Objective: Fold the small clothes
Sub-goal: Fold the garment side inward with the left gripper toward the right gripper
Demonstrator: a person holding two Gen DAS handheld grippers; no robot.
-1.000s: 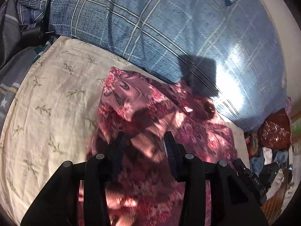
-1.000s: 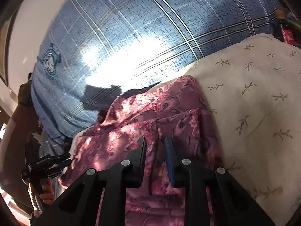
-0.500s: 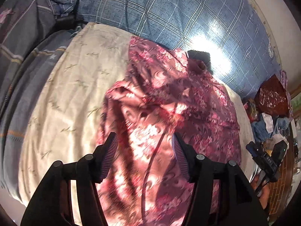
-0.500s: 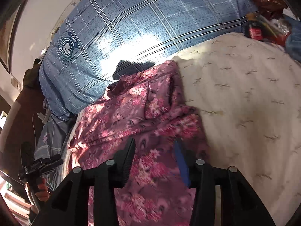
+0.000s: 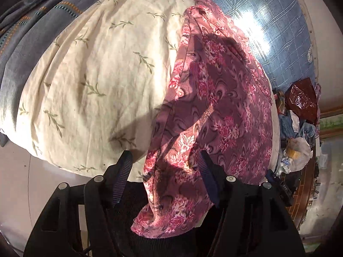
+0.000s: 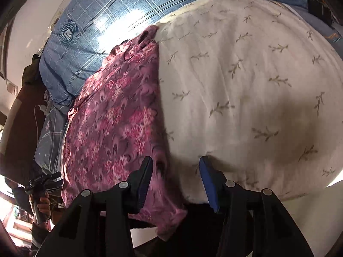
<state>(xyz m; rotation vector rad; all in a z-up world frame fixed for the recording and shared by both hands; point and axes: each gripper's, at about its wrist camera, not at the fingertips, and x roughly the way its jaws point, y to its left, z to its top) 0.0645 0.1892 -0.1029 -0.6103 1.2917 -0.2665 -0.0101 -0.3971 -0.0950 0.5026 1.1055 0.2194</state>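
We see the pink floral garment (image 5: 216,98) spread lengthwise down the cream leaf-print pillow (image 5: 92,81), running from the upper centre of the left wrist frame to the bottom edge, where its hem hangs over. Our left claw (image 5: 164,167) is opening, with the hem lying loose between its jaws, ungripped. Our right claw (image 6: 175,171) stands open over the garment's right edge, holding nothing

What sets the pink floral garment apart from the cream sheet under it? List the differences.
The pink floral garment is dark pink with bold flowers; the cream sheet is pale with sparse green sprigs. The garment is a narrow strip lying on top; the sheet spreads wide beneath. The garment's end hangs over the near edge. Both are wrinkled fabric.
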